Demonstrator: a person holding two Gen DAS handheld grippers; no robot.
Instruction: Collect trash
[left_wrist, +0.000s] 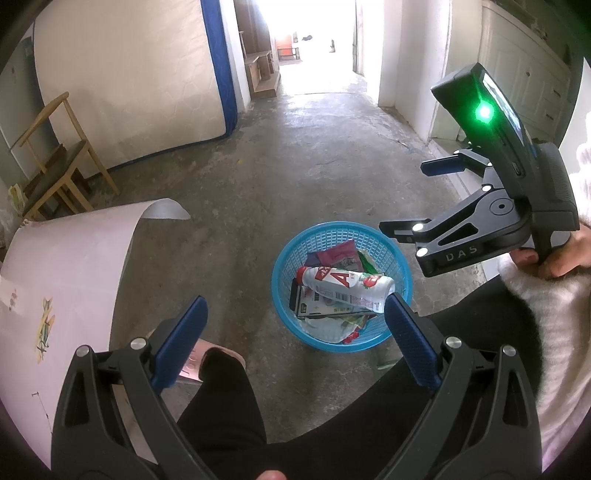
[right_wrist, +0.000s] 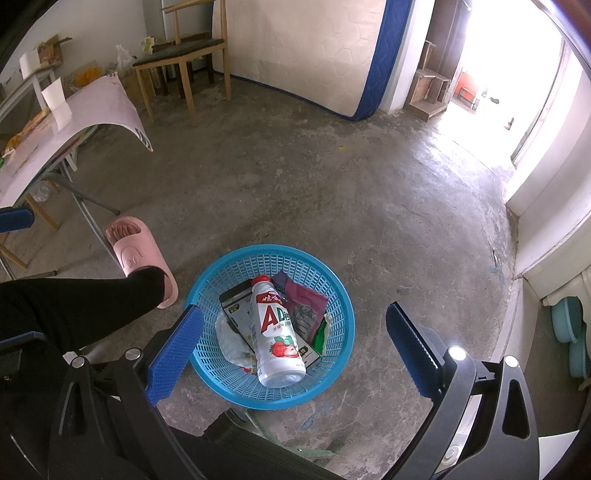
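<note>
A blue plastic basket (left_wrist: 291, 243) stands on the concrete floor; it also shows in the right wrist view (right_wrist: 221, 273). In it lie a white strawberry drink bottle (left_wrist: 343, 286), seen in the right wrist view too (right_wrist: 275, 332), a purple packet (right_wrist: 308, 306), a dark carton (right_wrist: 236, 299) and crumpled wrappers. My left gripper (left_wrist: 295, 332) is open and empty above the basket's near side. My right gripper (right_wrist: 295, 343) is open and empty over the basket; in the left wrist view (left_wrist: 404, 195) it hangs to the basket's upper right.
A folding table with a pink sheet (right_wrist: 92, 107) stands at the left, with a wooden chair (right_wrist: 181, 55) and a mattress (right_wrist: 314, 48) against the wall behind. The person's leg and pink slipper (right_wrist: 136, 254) are beside the basket. A bright doorway (left_wrist: 314, 44) lies ahead.
</note>
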